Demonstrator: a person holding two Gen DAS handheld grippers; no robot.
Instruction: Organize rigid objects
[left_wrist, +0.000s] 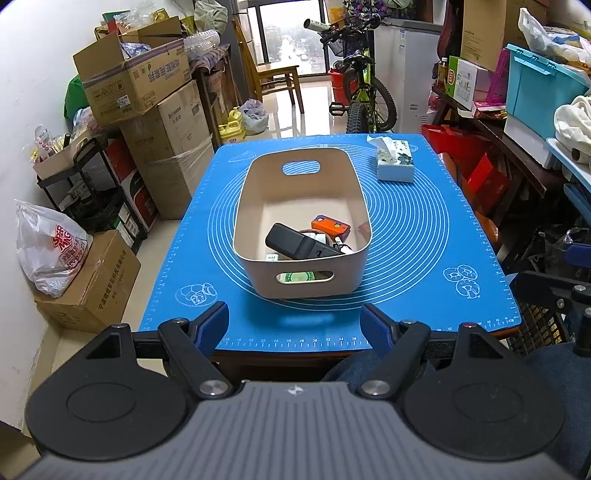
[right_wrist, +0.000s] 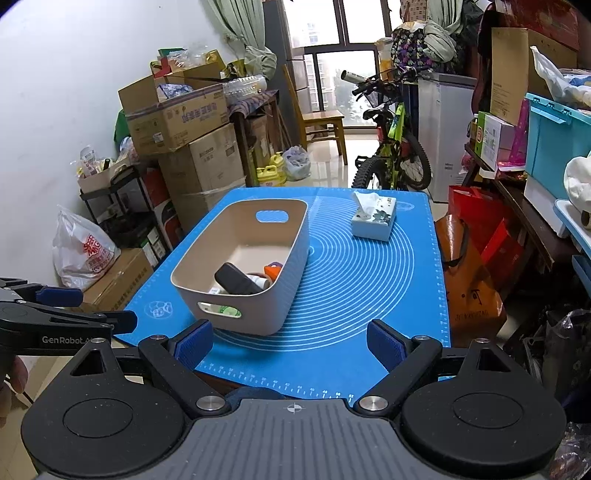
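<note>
Left to right: the left claw (left_wrist: 293, 319) hangs released and empty at the near edge of the blue mat (left_wrist: 424, 236). The beige bin (left_wrist: 301, 218) stands mid-surface, holding a black device (left_wrist: 295, 242), an orange block (left_wrist: 330, 226) and smaller items. A tissue box (left_wrist: 394, 162) sits apart, far right. The right claw (right_wrist: 290, 341) also gapes empty. Judged: sorting appears complete; any next move would mean reaching for the tissue box.

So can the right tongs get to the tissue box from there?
Probably yes. The right tongs are open and empty at the near edge of the blue mat, and the tissue box sits alone at the far right. The beige bin stands off to the left, so the path looks free.
</note>
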